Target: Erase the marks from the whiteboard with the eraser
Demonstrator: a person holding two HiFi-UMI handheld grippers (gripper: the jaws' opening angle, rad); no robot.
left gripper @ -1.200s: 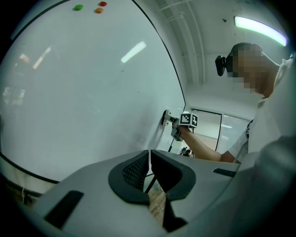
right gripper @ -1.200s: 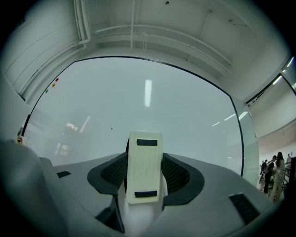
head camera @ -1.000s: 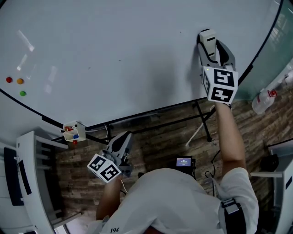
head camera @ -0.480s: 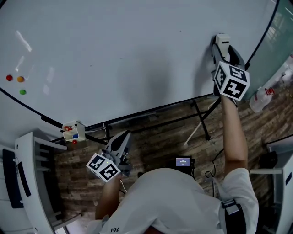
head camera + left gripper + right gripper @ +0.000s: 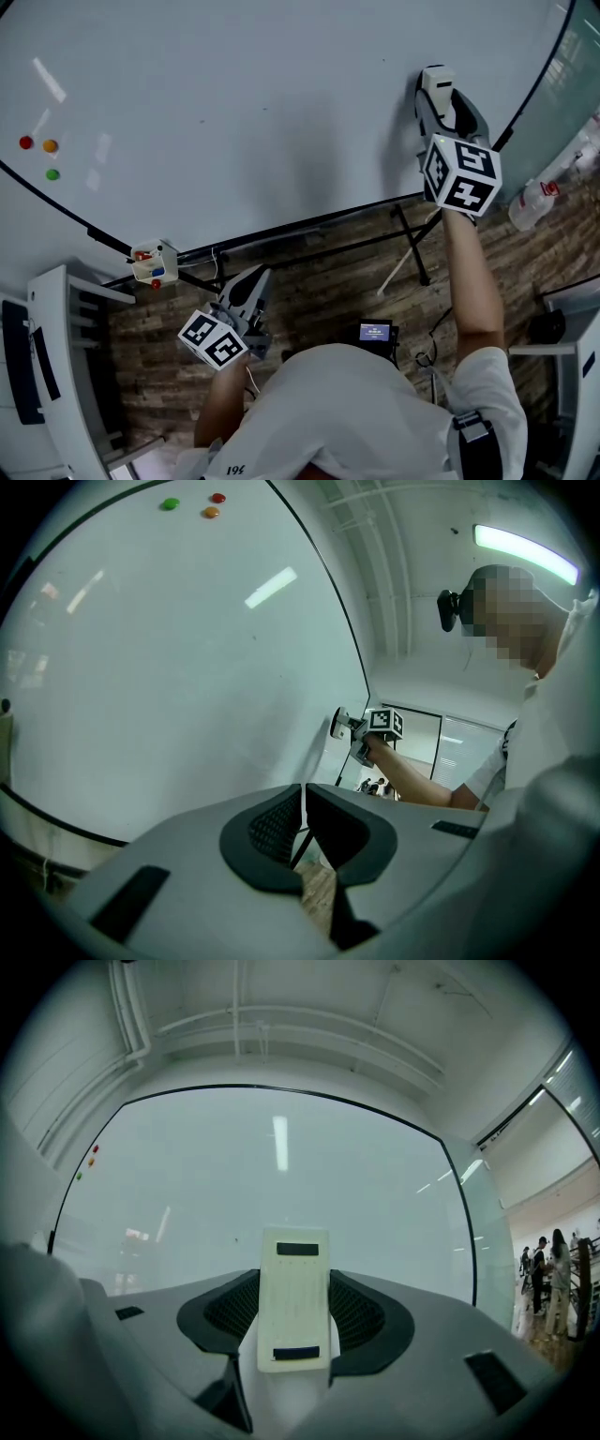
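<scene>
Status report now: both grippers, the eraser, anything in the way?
Left gripper shut, empty, held low. Right gripper shut on eraser, pressed to whiteboard. Surface looks nearly clean. Nothing in the way.

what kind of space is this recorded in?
Probably an office or lab: a large whiteboard, wood-plank floor, and a glass partition with people beyond it.

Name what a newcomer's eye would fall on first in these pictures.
The big, nearly blank whiteboard fills the upper head view. At its right side the right tongs are shut on the white eraser, held against the board. Three small red, orange and green dots sit at the board's far left, while the left tongs hang shut and empty below it.
</scene>
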